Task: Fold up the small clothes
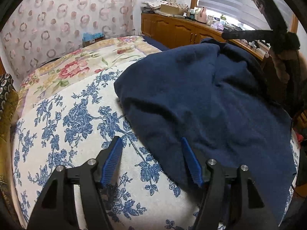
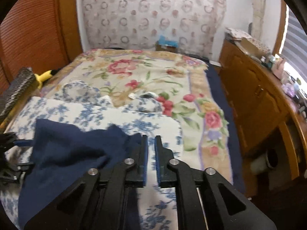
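Note:
A navy blue garment [image 1: 207, 103] lies bunched on a white cushion with blue flowers [image 1: 63, 126]. My left gripper [image 1: 151, 145] is open just above the cushion, its right finger against the garment's near left edge. The right gripper shows at the top right of the left wrist view [image 1: 249, 33], raised above the garment's far end. In the right wrist view the garment [image 2: 67, 153] lies at the lower left, and my right gripper [image 2: 151, 143] has its jaws nearly together with a narrow gap and nothing visibly between them.
A floral bedspread [image 2: 145, 72] covers the bed beyond the cushion. A wooden cabinet [image 2: 253, 99] with clutter on top runs along the right side under a window. A patterned curtain [image 1: 63, 19] hangs behind the bed. A yellow toy [image 2: 45, 76] lies at the left.

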A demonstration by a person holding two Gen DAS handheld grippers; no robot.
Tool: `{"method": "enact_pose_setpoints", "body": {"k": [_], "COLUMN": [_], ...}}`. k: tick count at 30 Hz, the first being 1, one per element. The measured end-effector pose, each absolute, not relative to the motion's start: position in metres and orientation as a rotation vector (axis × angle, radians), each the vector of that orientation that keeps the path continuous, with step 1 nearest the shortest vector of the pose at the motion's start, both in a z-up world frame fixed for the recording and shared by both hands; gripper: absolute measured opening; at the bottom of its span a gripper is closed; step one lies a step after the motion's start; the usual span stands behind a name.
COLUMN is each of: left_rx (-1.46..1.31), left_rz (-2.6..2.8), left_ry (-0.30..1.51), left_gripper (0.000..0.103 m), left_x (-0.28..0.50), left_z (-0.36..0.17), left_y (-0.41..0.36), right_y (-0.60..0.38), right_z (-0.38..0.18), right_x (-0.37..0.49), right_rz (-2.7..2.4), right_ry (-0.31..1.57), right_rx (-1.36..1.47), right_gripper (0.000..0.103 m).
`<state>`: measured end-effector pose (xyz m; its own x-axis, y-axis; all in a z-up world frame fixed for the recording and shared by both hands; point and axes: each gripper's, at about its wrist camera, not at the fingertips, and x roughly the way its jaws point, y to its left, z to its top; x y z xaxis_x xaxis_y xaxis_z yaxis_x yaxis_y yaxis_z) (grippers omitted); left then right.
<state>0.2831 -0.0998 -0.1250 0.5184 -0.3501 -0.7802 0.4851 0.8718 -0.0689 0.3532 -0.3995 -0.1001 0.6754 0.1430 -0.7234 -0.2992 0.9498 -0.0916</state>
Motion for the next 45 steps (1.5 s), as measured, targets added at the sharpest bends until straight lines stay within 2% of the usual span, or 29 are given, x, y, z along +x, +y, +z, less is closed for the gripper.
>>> {"method": "enact_pose_setpoints", "body": {"k": [1,3,4,10,11,12,13,15,20,24,28,36,41,42,43,44,45], "left_rx": [0.165,0.163,0.163,0.165,0.165,0.162,0.162,0.167,0.168,0.168,0.154,0.096,0.089,0.087,0.087,0.089,0.093], "left_rz": [-0.501,-0.500,-0.501,-0.499,-0.499,-0.501,-0.500,-0.498,-0.497,-0.496,-0.463,-0.509,-0.521,-0.525,-0.527,-0.527,-0.525], "left_ry": [0.895,0.896,0.896,0.895,0.895,0.895,0.895,0.894,0.893,0.893,0.875,0.850,0.853,0.856,0.858,0.860,0.862], "left_gripper": [0.066,0.066,0.066,0.066,0.067,0.067,0.067,0.067,0.067,0.067,0.067,0.067,0.067,0.067,0.067,0.067,0.067], "left_x": [0.282,0.282,0.282,0.282,0.282,0.282,0.282,0.282,0.283,0.284,0.276,0.219,0.186,0.181,0.176,0.171,0.165], "left_z": [-0.125,-0.125,-0.125,-0.125,-0.125,-0.125,-0.126,-0.126,-0.126,-0.127,-0.122,-0.100,-0.099,-0.099,-0.100,-0.101,-0.101], "left_y": [-0.101,-0.101,-0.101,-0.101,-0.101,-0.100,-0.101,-0.101,-0.101,-0.101,-0.094,-0.089,-0.093,-0.094,-0.095,-0.096,-0.099], "right_y": [-0.394,-0.379,-0.371,-0.347,-0.348,-0.349,-0.352,-0.365,-0.404,-0.415,-0.420,-0.431,-0.434,-0.434,-0.433,-0.431,-0.431], "right_z": [-0.099,-0.099,-0.101,-0.128,-0.132,-0.134,-0.134,-0.126,-0.110,-0.096,-0.086,-0.129,-0.160,-0.161,-0.160,-0.157,-0.154], "right_x": [0.352,0.353,0.355,0.385,0.389,0.394,0.397,0.398,0.397,0.371,0.318,0.215,0.186,0.182,0.177,0.173,0.168], "right_rz": [0.276,0.329,0.336,0.372,0.381,0.395,0.407,0.378,0.211,0.198,0.265,0.348,0.322,0.329,0.346,0.379,0.388], "right_ry": [0.791,0.803,0.811,0.913,0.929,0.941,0.942,0.890,0.841,0.812,0.802,0.946,0.983,0.973,0.957,0.935,0.921], "right_rx": [-0.210,-0.216,-0.235,-0.251,-0.238,-0.220,-0.201,-0.137,-0.041,-0.068,-0.091,-0.110,-0.112,-0.101,-0.096,-0.091,-0.093], "right_gripper": [0.024,0.037,0.039,0.038,0.034,0.015,0.005,0.005,0.006,0.027,0.039,0.040,0.040,0.033,0.019,0.010,0.005]}}
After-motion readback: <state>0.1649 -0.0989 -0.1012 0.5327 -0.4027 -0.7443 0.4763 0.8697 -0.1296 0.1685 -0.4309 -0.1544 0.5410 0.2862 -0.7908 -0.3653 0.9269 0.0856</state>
